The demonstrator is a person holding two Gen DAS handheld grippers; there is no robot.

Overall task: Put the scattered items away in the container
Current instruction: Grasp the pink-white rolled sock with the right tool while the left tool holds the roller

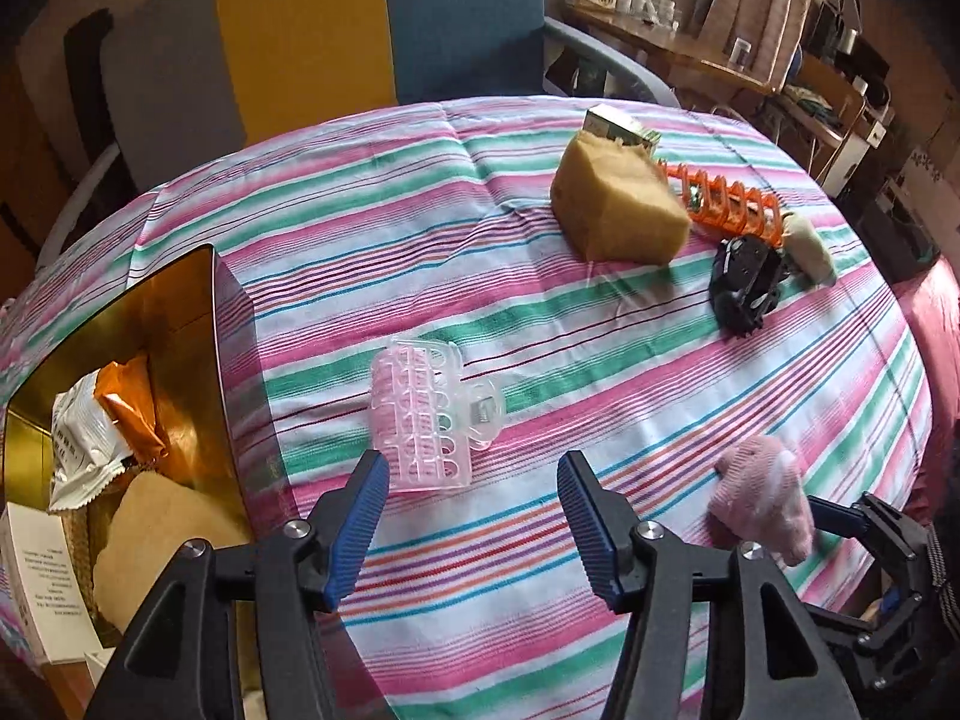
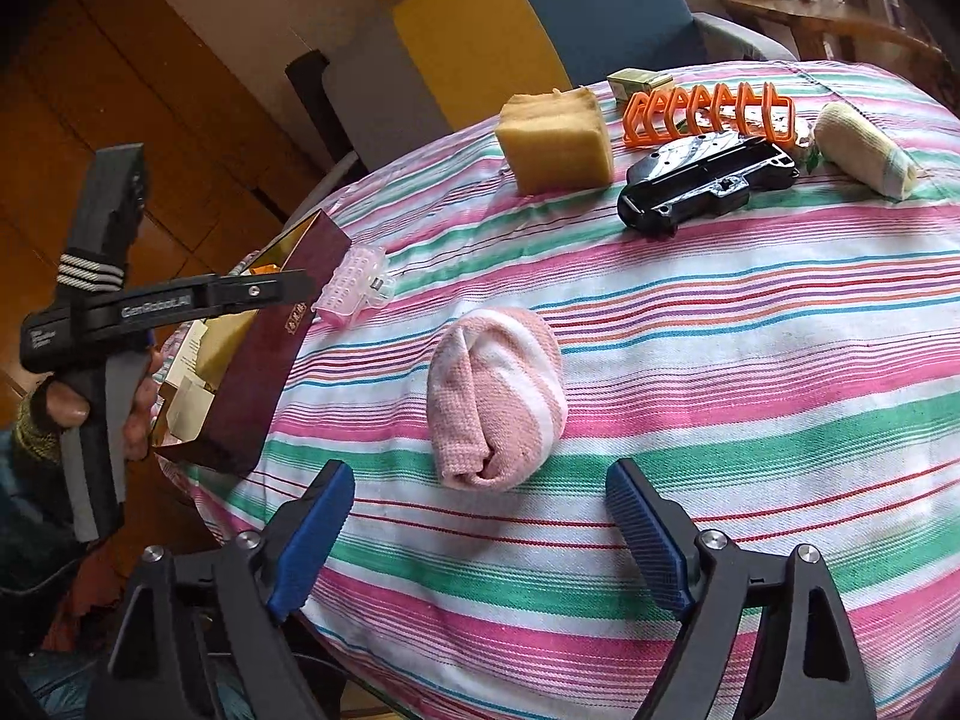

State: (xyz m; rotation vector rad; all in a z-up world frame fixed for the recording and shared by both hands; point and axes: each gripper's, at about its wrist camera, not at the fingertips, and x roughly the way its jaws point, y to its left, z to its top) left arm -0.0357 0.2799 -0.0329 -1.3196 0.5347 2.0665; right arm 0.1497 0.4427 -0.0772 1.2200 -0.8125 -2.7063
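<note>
The container (image 1: pixel 222 360), a box that is gold inside and maroon outside (image 2: pixel 264 372), stands at the table's left edge with snack packets (image 1: pixel 96 438) in it. My left gripper (image 1: pixel 474 468) is open and empty just right of the box, and a clear pink hair clip (image 1: pixel 432 414) lies right ahead of its fingertips. My right gripper (image 2: pixel 480 474) is open wide, with a rolled pink sock (image 2: pixel 498 396) lying on the cloth just beyond its tips, untouched. Farther back lie a yellow sponge (image 2: pixel 558 138), an orange clip (image 2: pixel 708 114), a black clip (image 2: pixel 708 180) and a cream sock roll (image 2: pixel 864 150).
A striped cloth (image 2: pixel 720 360) covers the round table. A small green carton (image 2: pixel 636 84) sits behind the sponge. Blue, yellow and grey chair backs (image 1: pixel 372 30) stand past the far edge. A person's hand (image 2: pixel 66 408) holds the left gripper beside the box, over a wooden floor.
</note>
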